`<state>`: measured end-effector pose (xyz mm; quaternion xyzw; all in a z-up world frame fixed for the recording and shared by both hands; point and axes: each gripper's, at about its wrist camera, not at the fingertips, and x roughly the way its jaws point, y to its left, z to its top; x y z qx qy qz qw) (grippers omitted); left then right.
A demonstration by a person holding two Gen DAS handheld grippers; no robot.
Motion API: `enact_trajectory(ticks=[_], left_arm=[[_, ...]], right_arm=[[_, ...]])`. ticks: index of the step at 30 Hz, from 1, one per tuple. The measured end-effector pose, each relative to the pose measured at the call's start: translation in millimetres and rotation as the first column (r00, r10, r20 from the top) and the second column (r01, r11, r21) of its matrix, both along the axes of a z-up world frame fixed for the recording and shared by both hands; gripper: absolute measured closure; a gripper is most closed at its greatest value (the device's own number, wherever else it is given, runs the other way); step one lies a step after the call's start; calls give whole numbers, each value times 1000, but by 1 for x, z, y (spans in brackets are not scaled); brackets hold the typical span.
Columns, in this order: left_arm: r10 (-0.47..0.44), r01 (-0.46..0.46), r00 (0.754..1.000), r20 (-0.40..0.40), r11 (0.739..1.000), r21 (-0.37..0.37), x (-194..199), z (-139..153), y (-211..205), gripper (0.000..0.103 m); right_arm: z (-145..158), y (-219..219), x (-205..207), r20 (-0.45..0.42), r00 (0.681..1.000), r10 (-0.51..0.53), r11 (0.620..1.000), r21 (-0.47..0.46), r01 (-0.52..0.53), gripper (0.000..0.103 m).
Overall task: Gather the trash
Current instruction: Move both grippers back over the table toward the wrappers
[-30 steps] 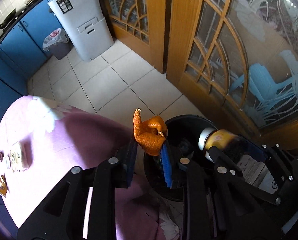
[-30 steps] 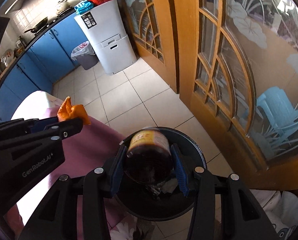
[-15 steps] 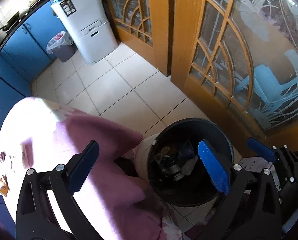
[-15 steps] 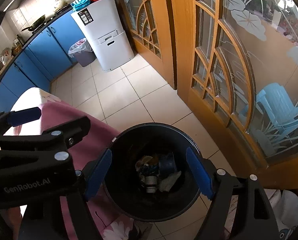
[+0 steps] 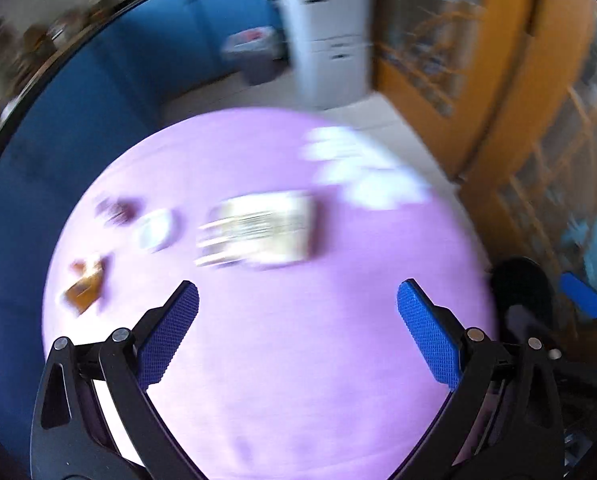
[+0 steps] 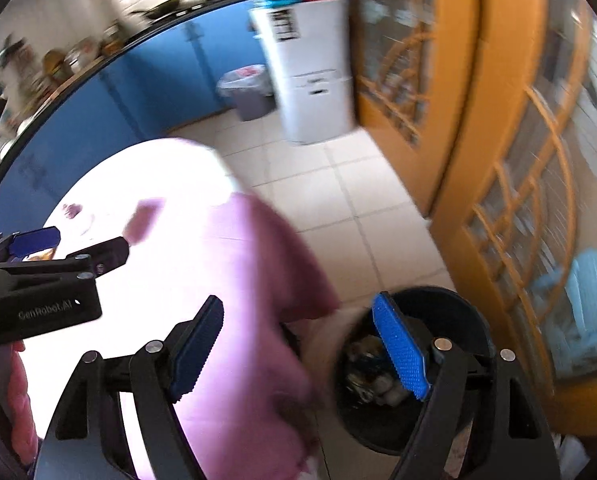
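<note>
— Four bits of rubbish are left on the purple table [image 5: 282, 360], as far as the blur lets me count: a flat printed wrapper [image 5: 258, 232] near the middle, a small white piece [image 5: 154, 234] to its left, a dark scrap [image 5: 116, 208] beyond that, and an orange-brown scrap [image 5: 84, 286] near the left edge.

— And the grippers?

— Both empty. The left gripper [image 5: 296, 320] has its jaws spread wide with only tablecloth showing between them. The right gripper [image 6: 298, 344] stands apart too, a little less wide, nothing between the blue pads.

— Why are they held that way?

— My guess is that each is ready for the next pick. The left one looks steeply down over the table, with the wrapper just beyond its fingertips, so that seems the likeliest target. The right one hangs at the table's edge, one finger over the cloth, the other over the black bin [image 6: 470, 308] on the floor.

— Anything in the bin?

— Yes, some rubbish lies at the bottom, though too blurred to name.

— What's around, and what blocks the way?

— Blue cabinets [image 6: 158, 76], a white appliance [image 6: 310, 80], a grey lined bin [image 6: 246, 92] beside it, wooden glass doors [image 6: 498, 140]. Nothing stands between the left gripper and the wrapper. The draped cloth hangs close beside the black bin's rim.
</note>
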<state>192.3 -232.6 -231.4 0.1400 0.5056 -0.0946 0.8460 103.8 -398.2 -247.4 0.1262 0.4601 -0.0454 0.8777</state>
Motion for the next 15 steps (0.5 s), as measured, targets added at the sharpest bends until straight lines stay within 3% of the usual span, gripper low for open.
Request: enact_trajectory(ticks=[4, 8, 15], left_arm=[[150, -150, 989, -9, 989, -15, 17, -1, 82, 5], [269, -271, 962, -41, 962, -35, 33, -12, 154, 5], [295, -303, 950, -100, 949, -89, 62, -29, 204, 5]], right_arm=[[6, 52, 27, 3, 995, 95, 995, -15, -95, 28], [7, 99, 55, -6, 985, 175, 983, -47, -175, 28], [-2, 152, 104, -42, 976, 214, 971, -103, -218, 28]])
